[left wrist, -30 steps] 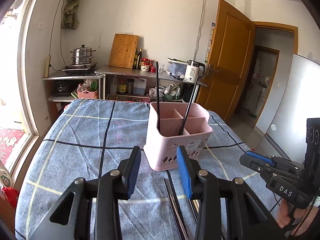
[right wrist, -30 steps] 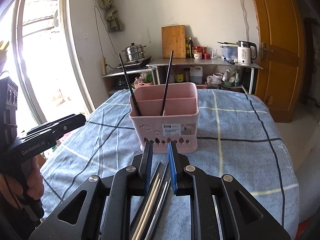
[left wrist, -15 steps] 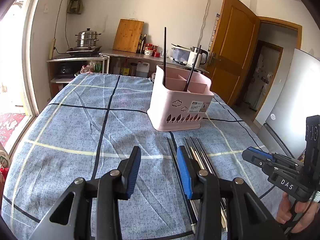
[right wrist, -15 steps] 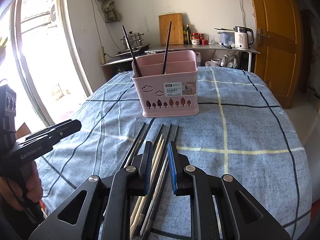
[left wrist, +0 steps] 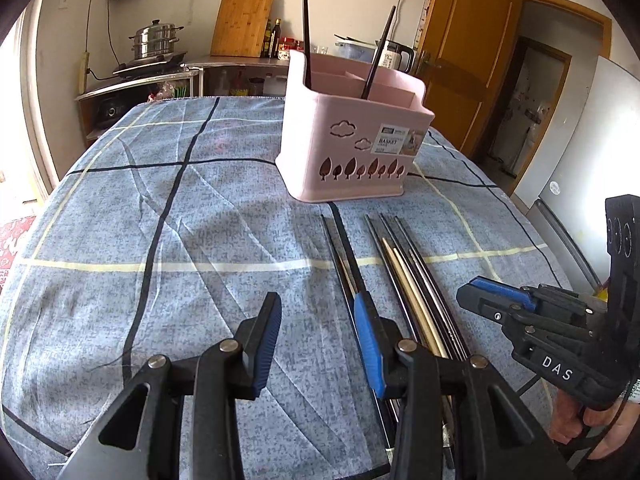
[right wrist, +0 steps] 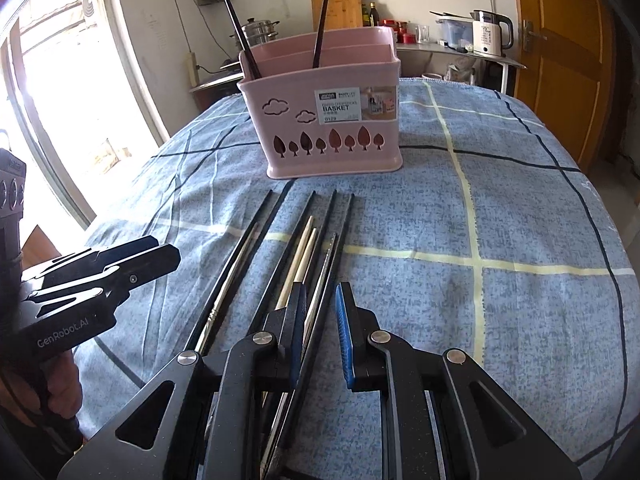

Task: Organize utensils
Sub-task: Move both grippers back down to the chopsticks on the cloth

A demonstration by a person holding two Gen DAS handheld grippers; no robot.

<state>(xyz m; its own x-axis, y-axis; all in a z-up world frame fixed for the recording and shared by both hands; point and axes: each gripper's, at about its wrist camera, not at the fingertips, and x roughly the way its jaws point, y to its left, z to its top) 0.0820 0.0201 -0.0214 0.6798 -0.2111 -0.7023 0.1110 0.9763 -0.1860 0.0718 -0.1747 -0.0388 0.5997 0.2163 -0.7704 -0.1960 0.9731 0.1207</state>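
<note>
In front of the pink basket (right wrist: 332, 120), on the blue checked cloth (right wrist: 500, 208), a row of loose chopsticks (right wrist: 304, 248) lies side by side, tips toward the basket's front wall. Both grippers have dropped from basket height a second ago and now sit low over the near ends of that row. The basket looked close under them then; it now stands well behind the row, with two dark chopsticks (left wrist: 306, 28) upright in its compartments. The left gripper (left wrist: 318, 344) has its jaws parted and empty, over bare cloth at the left edge of the row. The right gripper (right wrist: 320, 324) has jaws narrowly apart with a dark stick running between them; the pads probably don't touch it yet, hard to tell from this angle. Reads as a descent to pick: most sticks remain outside the basket, so sorting is barely begun.
</note>
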